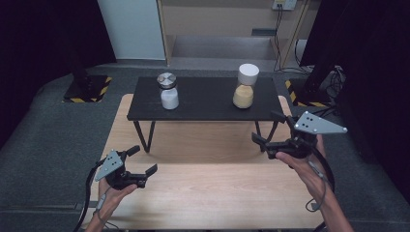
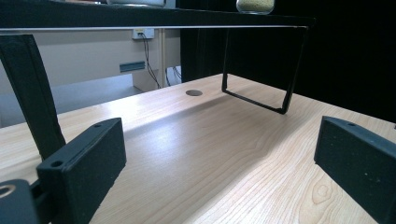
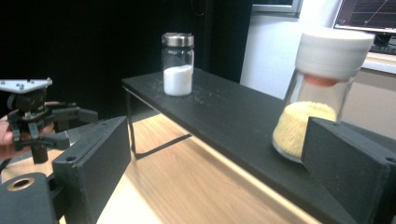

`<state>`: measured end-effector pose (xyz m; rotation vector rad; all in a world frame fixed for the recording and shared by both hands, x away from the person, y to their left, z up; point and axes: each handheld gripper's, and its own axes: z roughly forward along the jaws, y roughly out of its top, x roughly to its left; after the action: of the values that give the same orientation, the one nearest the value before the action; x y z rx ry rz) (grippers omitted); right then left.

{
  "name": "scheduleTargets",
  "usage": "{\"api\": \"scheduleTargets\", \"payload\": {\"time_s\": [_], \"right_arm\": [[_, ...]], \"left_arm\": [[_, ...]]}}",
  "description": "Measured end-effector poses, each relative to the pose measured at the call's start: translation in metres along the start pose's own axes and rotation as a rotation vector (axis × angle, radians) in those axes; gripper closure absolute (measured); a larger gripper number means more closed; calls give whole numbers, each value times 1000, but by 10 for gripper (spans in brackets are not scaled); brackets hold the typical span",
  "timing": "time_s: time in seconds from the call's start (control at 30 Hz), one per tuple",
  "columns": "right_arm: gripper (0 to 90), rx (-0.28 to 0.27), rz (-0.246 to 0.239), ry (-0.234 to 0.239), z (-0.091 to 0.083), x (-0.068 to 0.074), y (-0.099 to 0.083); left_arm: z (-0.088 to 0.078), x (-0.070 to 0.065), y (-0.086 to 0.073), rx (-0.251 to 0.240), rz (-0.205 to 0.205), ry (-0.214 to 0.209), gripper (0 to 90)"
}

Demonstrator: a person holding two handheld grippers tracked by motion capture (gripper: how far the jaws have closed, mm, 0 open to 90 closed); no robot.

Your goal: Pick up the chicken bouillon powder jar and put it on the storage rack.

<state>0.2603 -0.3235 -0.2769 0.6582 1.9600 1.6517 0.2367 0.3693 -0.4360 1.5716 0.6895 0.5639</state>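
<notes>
We look down on a light wooden worktop (image 1: 203, 193) ringed by grey floor and dark curtains, with a low black shelf (image 1: 203, 99) standing across its far half. At the near left, the left gripper (image 1: 144, 160) hovers just over the wood, its jaws apart with nothing between them. On the shelf stands a metal-lidded jar of white powder (image 1: 168, 91) at the left and a white-capped jar of yellow grains (image 1: 245, 86) at the right, well apart. The right gripper (image 1: 267, 129) hangs near the shelf's right front corner, jaws apart and empty, pointed toward the yellow jar.
</notes>
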Motion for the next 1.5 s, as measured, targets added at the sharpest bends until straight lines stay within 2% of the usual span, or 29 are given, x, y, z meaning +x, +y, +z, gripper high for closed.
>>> {"api": "scheduleTargets", "payload": {"time_s": [0.13, 0.4, 0.67, 0.83, 0.97, 1.17, 1.3, 1.5], "right_arm": [[83, 3, -4, -7, 0, 9, -17], [83, 1, 51, -21, -2, 17, -54], [82, -2, 91, -59, -7, 28, -87], [79, -9, 78, -122, -10, 40, -101], [69, -8, 84, -146, -12, 41, -111], [49, -44, 137, -203, -22, 42, -127], [43, -59, 146, -241, -27, 45, -136], [35, -66, 117, -315, -34, 50, -146]], "left_arm": [[0, 0, 0, 2, 3, 0, 8], [0, -1, 0, 3, 10, -2, 9], [1, -2, 1, 10, 17, -2, 10], [1, -2, 1, 8, 20, -1, 9], [1, -3, 1, 9, 22, 0, 9], [1, -3, 0, 8, 22, 2, 10], [1, -3, 0, 6, 23, 6, 9], [0, -3, -1, -2, 24, 12, 9]]}}
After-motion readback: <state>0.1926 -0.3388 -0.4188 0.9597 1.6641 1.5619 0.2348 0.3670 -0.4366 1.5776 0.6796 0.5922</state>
